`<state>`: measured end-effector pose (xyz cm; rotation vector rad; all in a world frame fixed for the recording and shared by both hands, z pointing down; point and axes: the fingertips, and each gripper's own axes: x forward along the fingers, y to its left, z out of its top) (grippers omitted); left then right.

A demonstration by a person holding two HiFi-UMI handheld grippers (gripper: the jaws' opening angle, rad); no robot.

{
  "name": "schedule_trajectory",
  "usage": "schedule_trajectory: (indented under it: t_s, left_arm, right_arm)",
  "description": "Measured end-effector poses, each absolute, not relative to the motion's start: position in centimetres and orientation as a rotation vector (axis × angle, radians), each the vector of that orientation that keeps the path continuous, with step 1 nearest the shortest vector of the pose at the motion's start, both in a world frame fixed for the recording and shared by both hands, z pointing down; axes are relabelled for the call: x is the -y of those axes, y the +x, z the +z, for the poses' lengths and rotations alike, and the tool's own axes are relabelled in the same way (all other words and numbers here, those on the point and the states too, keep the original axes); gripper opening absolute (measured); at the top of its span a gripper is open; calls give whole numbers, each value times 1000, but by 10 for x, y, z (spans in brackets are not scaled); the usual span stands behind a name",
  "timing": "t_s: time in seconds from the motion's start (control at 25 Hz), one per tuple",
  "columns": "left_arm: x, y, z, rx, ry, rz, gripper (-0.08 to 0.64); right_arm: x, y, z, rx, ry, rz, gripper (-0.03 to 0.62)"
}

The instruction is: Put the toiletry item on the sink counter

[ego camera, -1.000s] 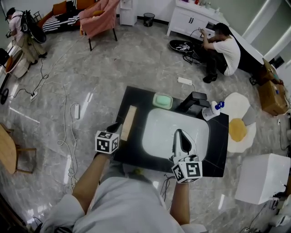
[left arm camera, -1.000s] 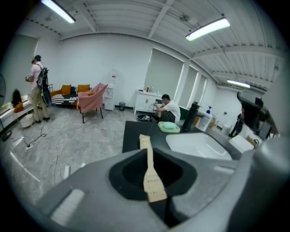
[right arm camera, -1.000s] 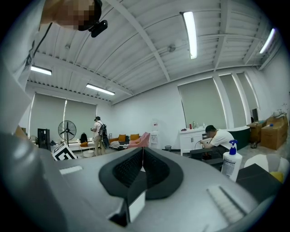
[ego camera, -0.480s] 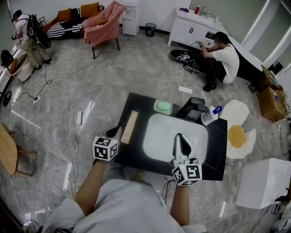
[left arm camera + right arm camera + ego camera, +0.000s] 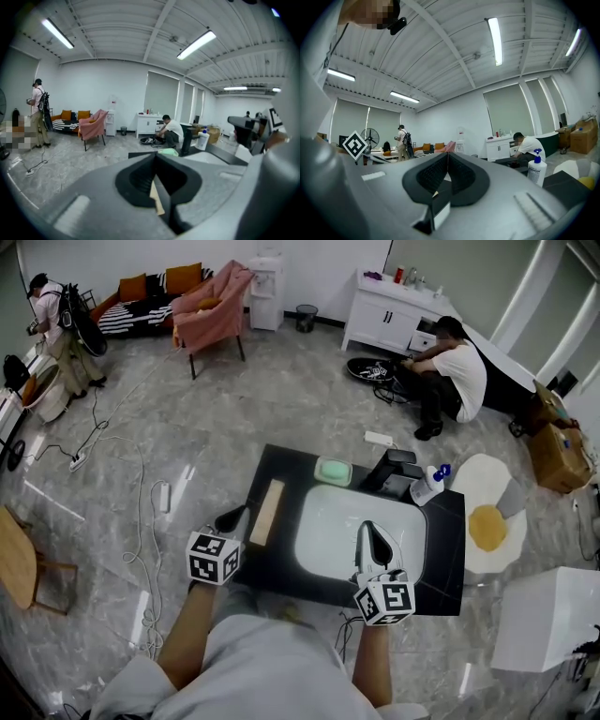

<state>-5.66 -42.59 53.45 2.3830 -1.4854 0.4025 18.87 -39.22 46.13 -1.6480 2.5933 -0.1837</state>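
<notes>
Retreating slightly, left gripper (image 5: 236, 515) (jaws together) beside wooden block (image 5: 266, 512).

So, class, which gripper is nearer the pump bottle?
Right. The right gripper hangs over the basin, down-left of the bottle; the left gripper is across the basin at the counter's left edge, beside the wooden block.

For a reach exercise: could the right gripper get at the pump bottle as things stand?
Probably yes: only open basin lies between the right gripper and the pump bottle; the faucet stands beside it, off that line. Its shut jaws must open first.
</notes>
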Motion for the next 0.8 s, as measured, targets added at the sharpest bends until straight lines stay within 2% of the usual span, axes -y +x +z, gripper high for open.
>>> schedule_trajectory:
  t_s: [0.8]
  left_arm:
    - [425,-68,453,1608,2530,250,-2]
  right_arm:
    - [388,194,449,-2584,-1673,-175,4]
